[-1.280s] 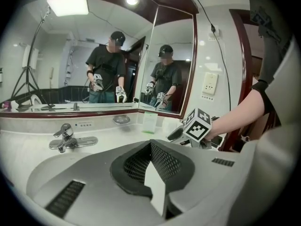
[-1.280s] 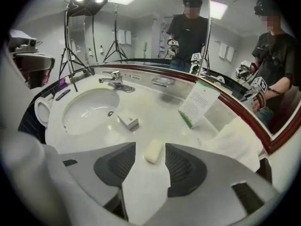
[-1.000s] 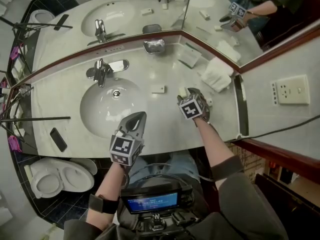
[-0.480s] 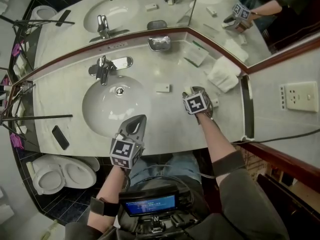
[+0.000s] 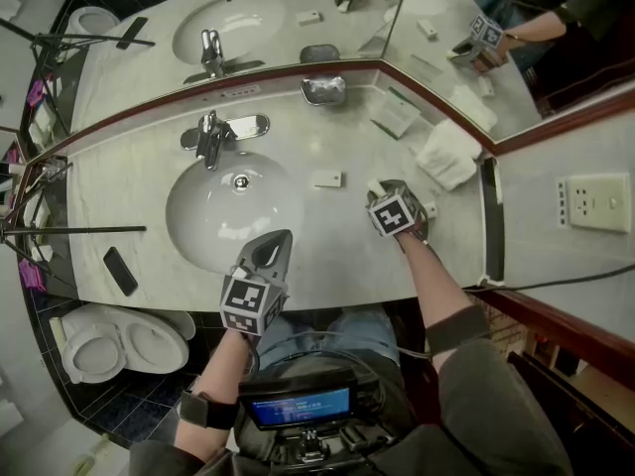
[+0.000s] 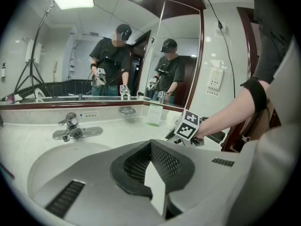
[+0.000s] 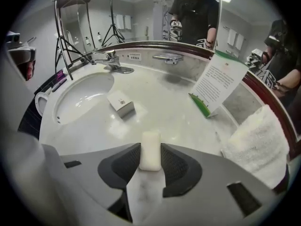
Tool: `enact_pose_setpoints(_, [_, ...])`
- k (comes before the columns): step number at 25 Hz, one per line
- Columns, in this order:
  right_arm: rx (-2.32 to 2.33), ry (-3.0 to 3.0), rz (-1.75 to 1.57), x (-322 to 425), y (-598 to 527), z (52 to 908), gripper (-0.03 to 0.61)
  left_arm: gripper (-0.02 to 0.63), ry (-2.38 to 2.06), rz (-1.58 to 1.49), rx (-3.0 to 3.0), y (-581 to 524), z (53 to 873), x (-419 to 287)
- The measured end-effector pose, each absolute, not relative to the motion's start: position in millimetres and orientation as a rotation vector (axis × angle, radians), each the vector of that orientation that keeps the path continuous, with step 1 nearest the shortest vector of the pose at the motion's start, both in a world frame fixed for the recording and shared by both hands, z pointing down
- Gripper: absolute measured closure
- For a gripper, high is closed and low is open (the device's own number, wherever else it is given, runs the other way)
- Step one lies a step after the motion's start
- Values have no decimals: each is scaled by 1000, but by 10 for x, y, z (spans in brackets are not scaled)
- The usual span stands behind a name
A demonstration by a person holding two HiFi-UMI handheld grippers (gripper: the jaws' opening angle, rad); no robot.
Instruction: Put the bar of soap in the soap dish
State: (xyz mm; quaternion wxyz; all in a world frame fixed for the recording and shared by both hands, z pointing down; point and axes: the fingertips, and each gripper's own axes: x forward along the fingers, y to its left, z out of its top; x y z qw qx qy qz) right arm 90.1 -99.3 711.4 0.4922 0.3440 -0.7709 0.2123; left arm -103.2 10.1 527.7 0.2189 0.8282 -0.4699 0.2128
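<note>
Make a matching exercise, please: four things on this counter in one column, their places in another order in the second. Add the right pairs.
1 bar of soap
2 soap dish
3 folded towel
4 small box

A back of the counter, right of the faucet
B between the right tool's pads
C just right of the basin
D far right end

Pairs: 1-B, 2-A, 3-D, 4-C. That tool's jaws have just been closing on the soap.
</note>
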Motion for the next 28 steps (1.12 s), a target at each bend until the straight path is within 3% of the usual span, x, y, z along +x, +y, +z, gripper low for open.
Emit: enact_pose_setpoints(28, [653,-2102,-166,445,-636,5592,433,612,-1207,570,2383,-38,5168,-670])
